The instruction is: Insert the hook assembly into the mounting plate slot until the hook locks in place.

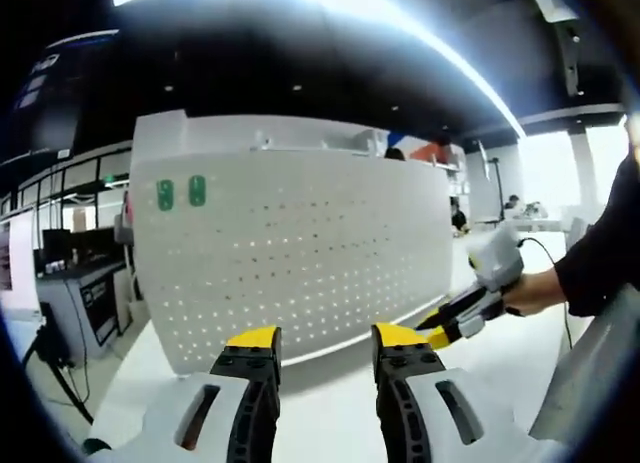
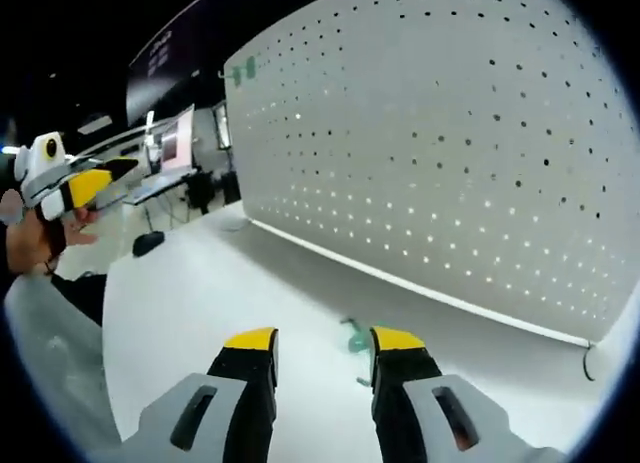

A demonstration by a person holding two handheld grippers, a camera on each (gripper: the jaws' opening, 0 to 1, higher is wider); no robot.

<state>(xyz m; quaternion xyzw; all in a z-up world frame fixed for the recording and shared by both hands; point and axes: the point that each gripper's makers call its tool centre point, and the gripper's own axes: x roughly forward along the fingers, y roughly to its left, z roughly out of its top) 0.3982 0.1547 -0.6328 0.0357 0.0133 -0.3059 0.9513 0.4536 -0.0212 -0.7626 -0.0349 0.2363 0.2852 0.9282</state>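
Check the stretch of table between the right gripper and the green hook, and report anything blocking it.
Nothing visible blocks it. In the right gripper view the green hook lies on the white table just past the open right gripper, beside its right fingertip, with bare tabletop around it. The pegboard stands farther back.

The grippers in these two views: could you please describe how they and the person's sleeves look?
Each gripper has two black jaws with yellow tips on light grey bodies with slotted openings: left gripper, right gripper. In the left gripper view, the right gripper has a white housing and a thin dark cable. The person wears a black sleeve.
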